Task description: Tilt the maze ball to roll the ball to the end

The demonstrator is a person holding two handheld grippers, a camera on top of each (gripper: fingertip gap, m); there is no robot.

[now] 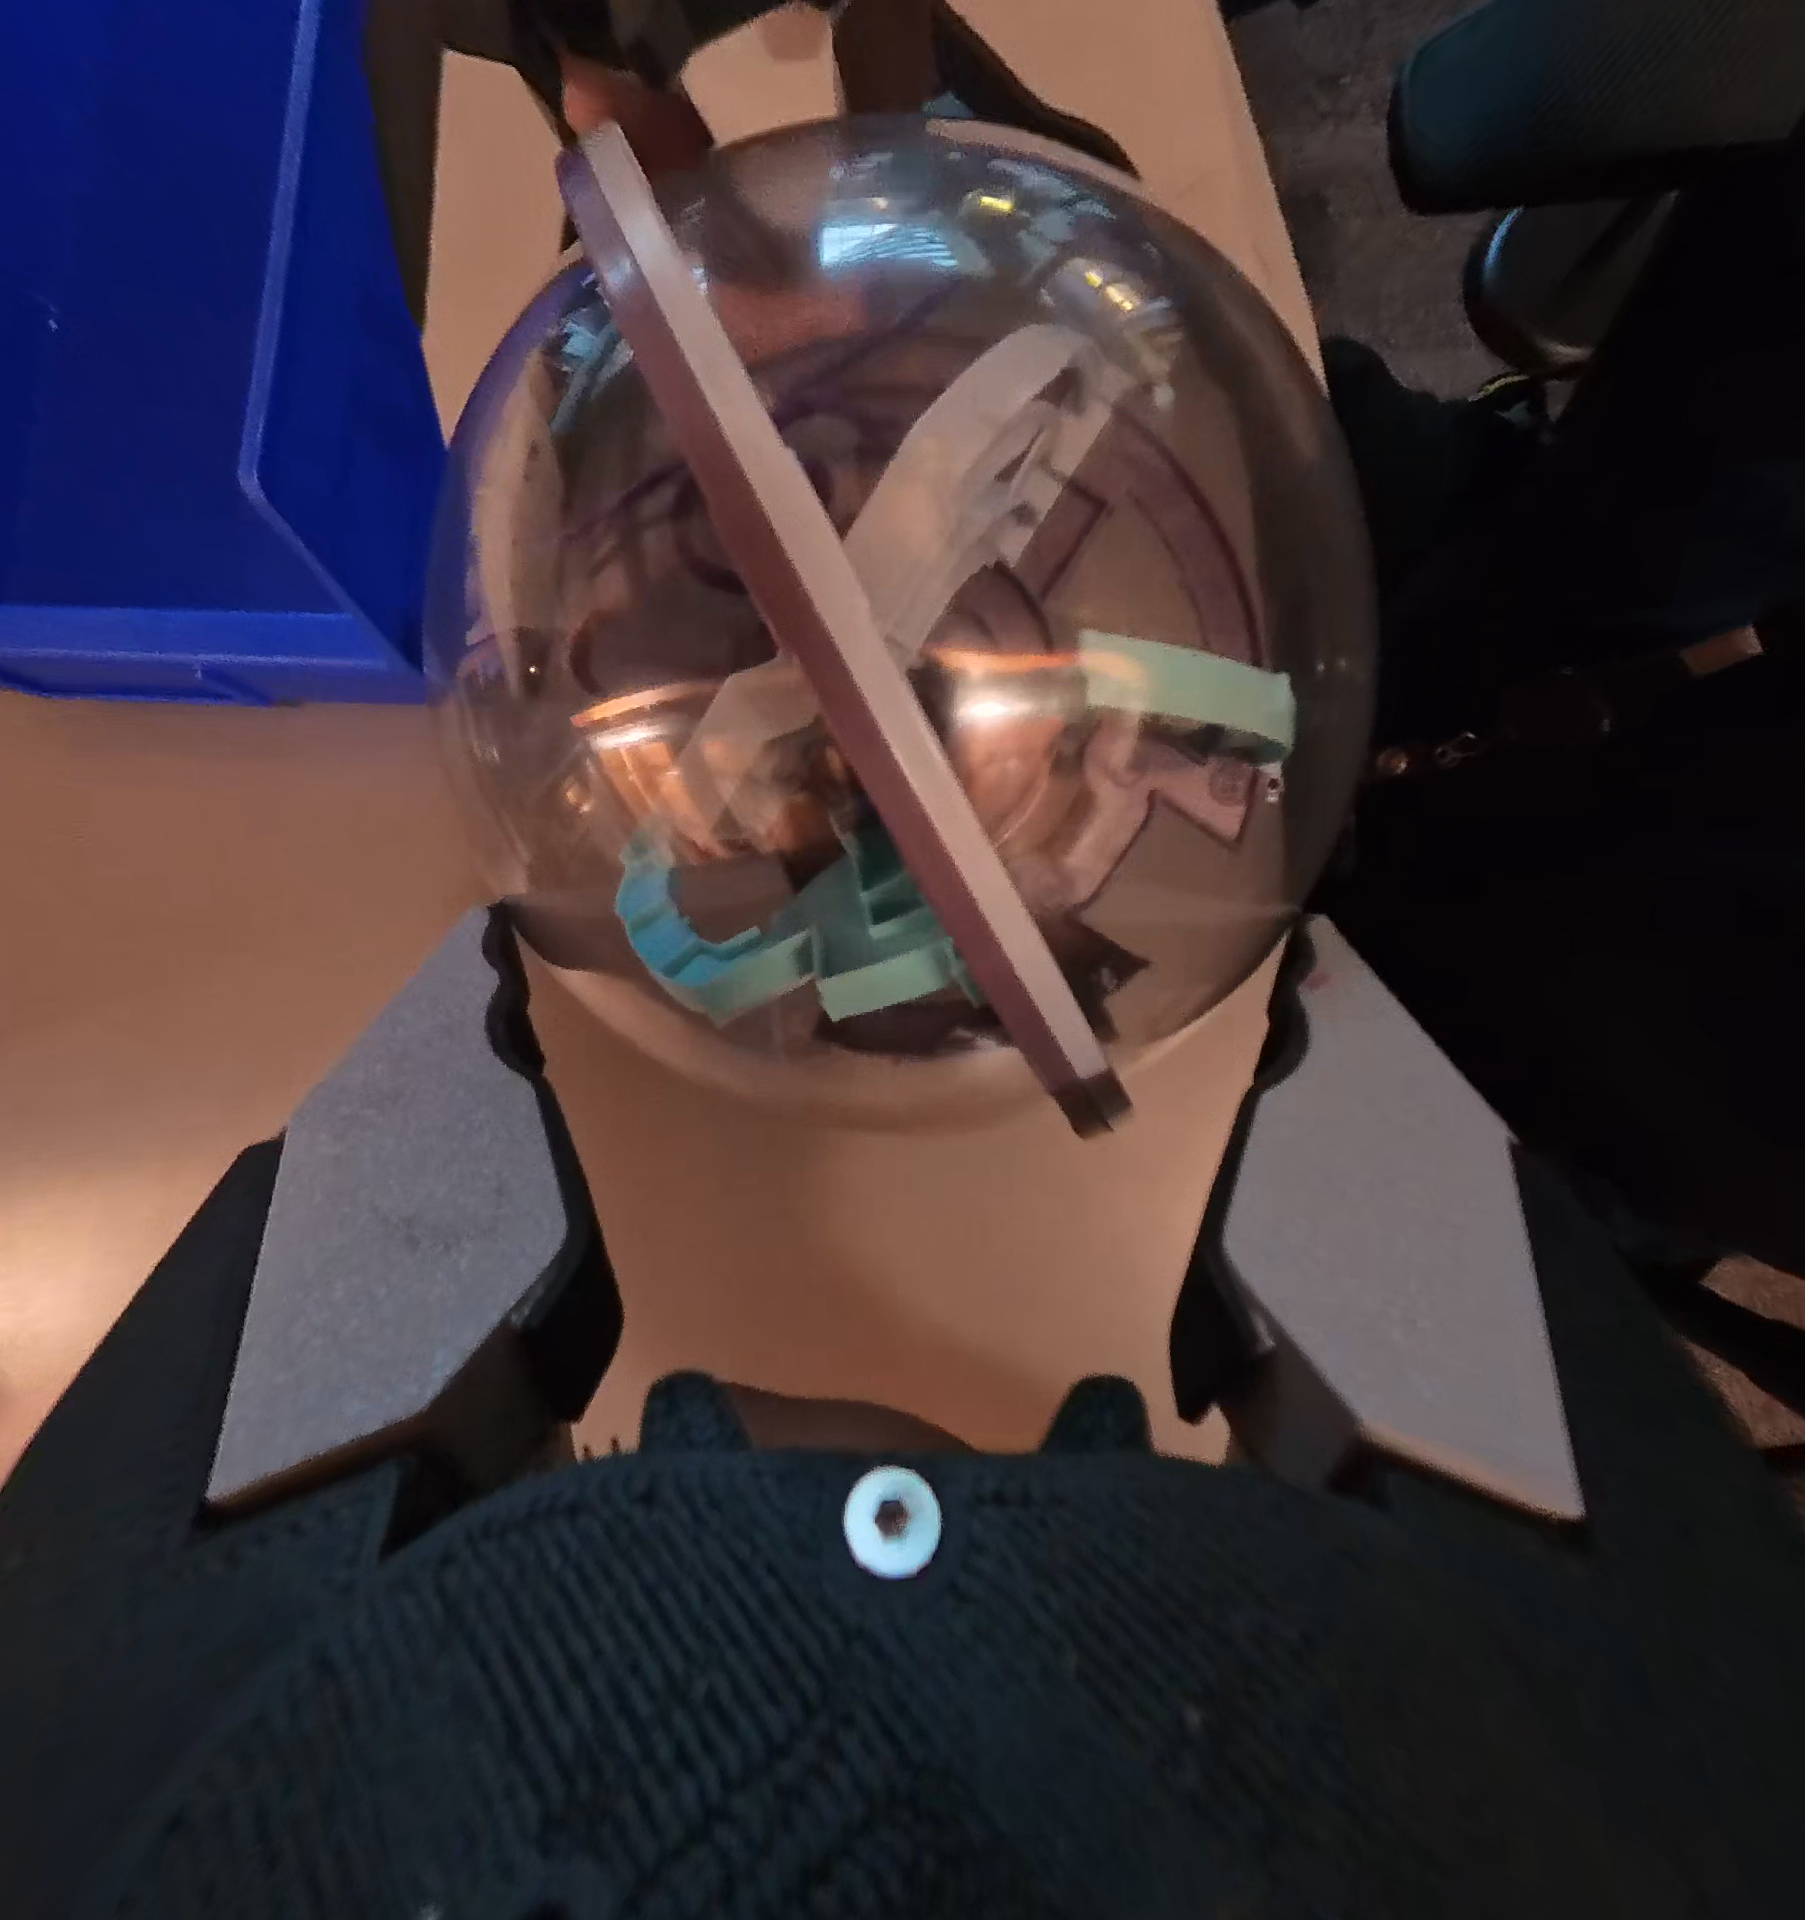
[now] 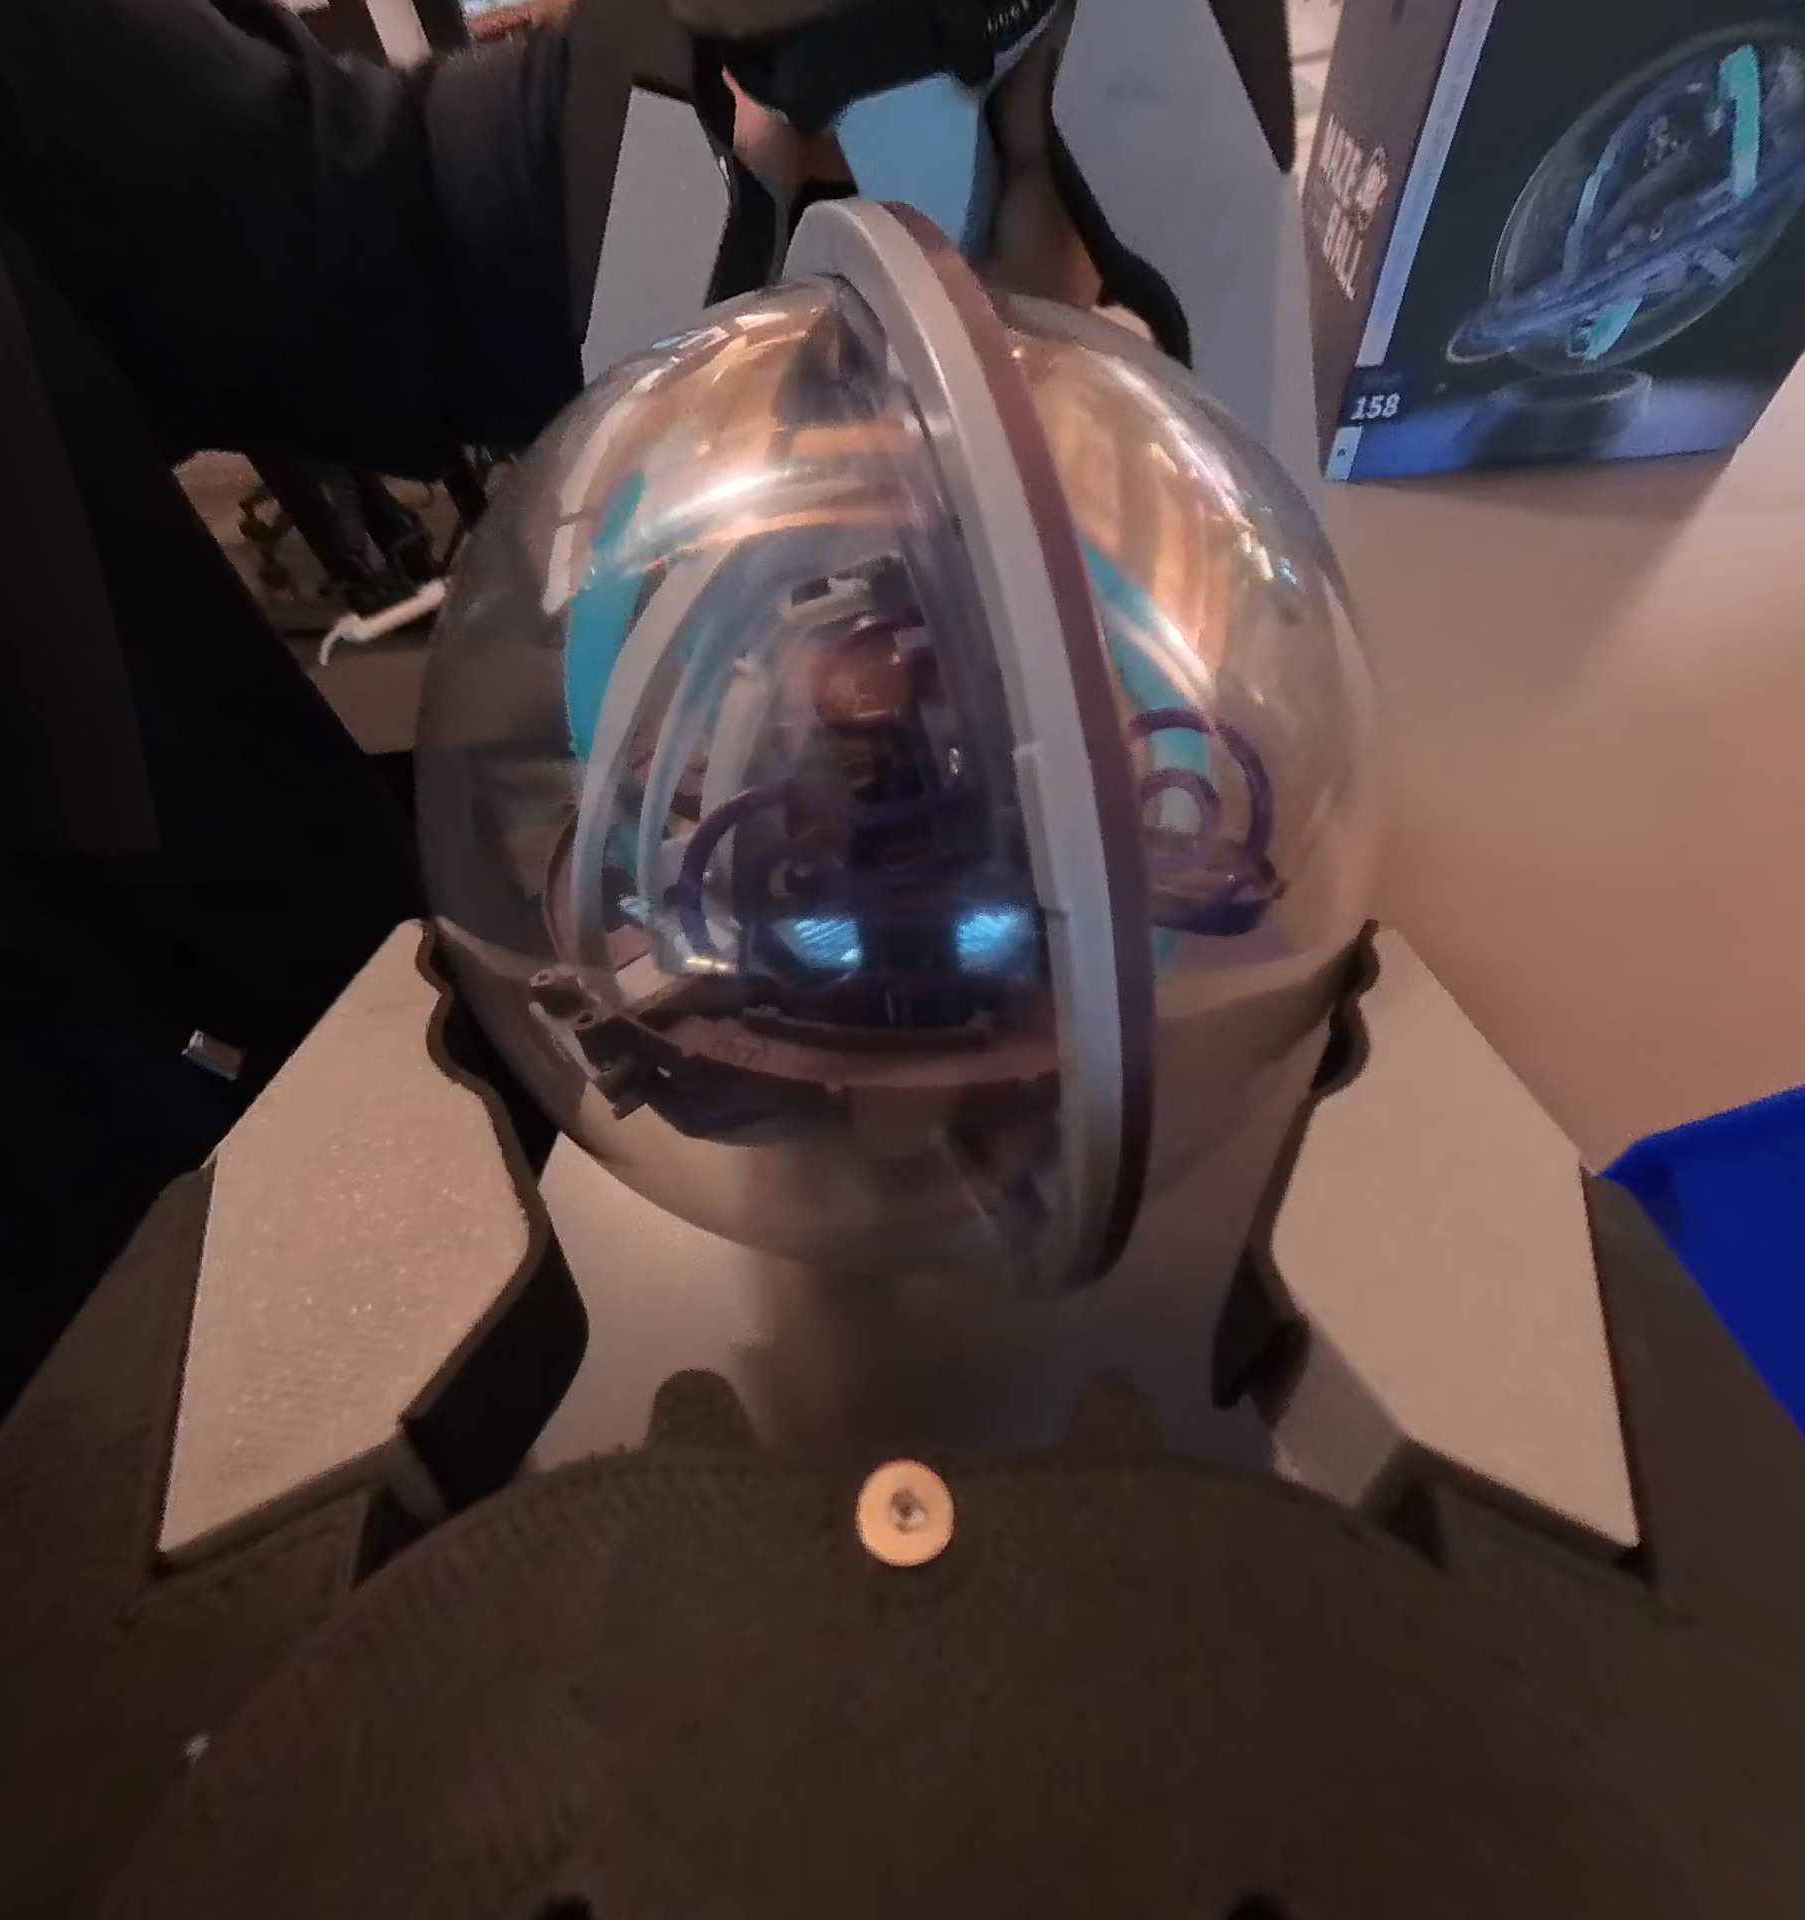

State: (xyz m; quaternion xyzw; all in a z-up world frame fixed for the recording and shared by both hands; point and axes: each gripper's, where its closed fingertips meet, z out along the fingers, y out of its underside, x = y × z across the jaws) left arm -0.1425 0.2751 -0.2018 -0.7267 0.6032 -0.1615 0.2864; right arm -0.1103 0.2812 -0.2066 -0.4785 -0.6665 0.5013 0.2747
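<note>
The maze ball point(image 1: 1168, 488) is a clear sphere with a grey-purple ring around its seam and white, teal and purple tracks inside. It is held up above the tan table point(image 1: 98, 935) between both grippers. My left gripper point(image 1: 898, 966) clamps it at its two sides. My right gripper point(image 2: 903, 966) clamps the same maze ball point(image 2: 586, 582) from the opposite side. The ring runs diagonally in the left wrist view and nearly upright in the right wrist view. Each view shows the other gripper's fingers point(image 1: 877, 73) behind the sphere. I cannot pick out the small ball inside.
A blue bin point(image 1: 150, 364) stands on the table to the left, also showing in the right wrist view point(image 2: 1760, 1247). The maze ball's box point(image 2: 1604, 229) stands at the far right. A person's dark sleeve point(image 2: 254, 260) and an office chair point(image 1: 1604, 208) are close by.
</note>
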